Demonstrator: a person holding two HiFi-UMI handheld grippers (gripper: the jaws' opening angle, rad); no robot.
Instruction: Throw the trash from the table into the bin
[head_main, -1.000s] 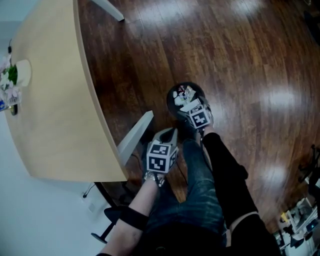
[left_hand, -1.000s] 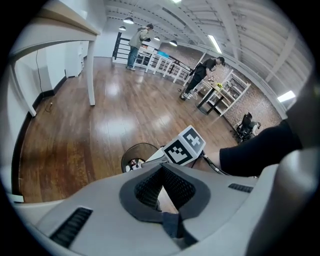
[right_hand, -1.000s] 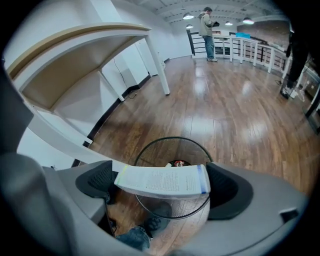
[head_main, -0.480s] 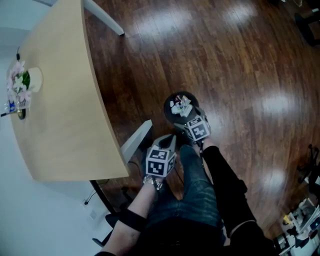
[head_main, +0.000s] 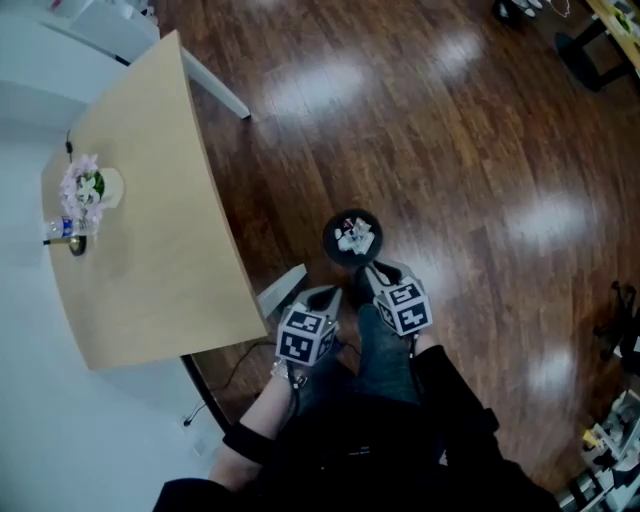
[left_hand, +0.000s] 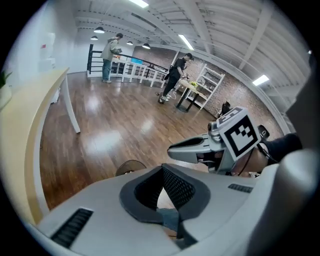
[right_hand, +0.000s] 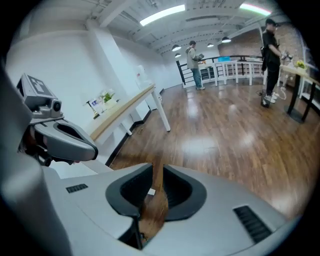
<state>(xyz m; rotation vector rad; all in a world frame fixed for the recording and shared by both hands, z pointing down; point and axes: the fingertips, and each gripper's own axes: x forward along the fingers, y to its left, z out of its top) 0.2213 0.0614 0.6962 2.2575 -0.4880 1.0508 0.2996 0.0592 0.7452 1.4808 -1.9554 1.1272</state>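
A small round black bin (head_main: 352, 238) stands on the wood floor with white crumpled trash (head_main: 357, 236) inside it. Both grippers hang above the person's legs, just on the near side of the bin. My left gripper (head_main: 328, 296) has its jaw tips touching and nothing between them (left_hand: 162, 169). My right gripper (head_main: 362, 272) is closing, with only a thin slit left between its jaws (right_hand: 157, 170). Through that slit I see bare floor and a small white scrap far below. The bin's rim (left_hand: 131, 167) peeks over the left gripper's body.
The light wooden table (head_main: 150, 250) stretches along the left, with a white flower pot (head_main: 85, 187) and a small bottle at its far edge. A white table leg (head_main: 282, 288) angles down beside the left gripper. People stand at shelves and a railing (left_hand: 175, 75) far across the room.
Both grippers have lifted up and back from the bin. The right one hung over the bin's rim with its jaws apart and now sits clear of it. The bin looks smaller and farther below.
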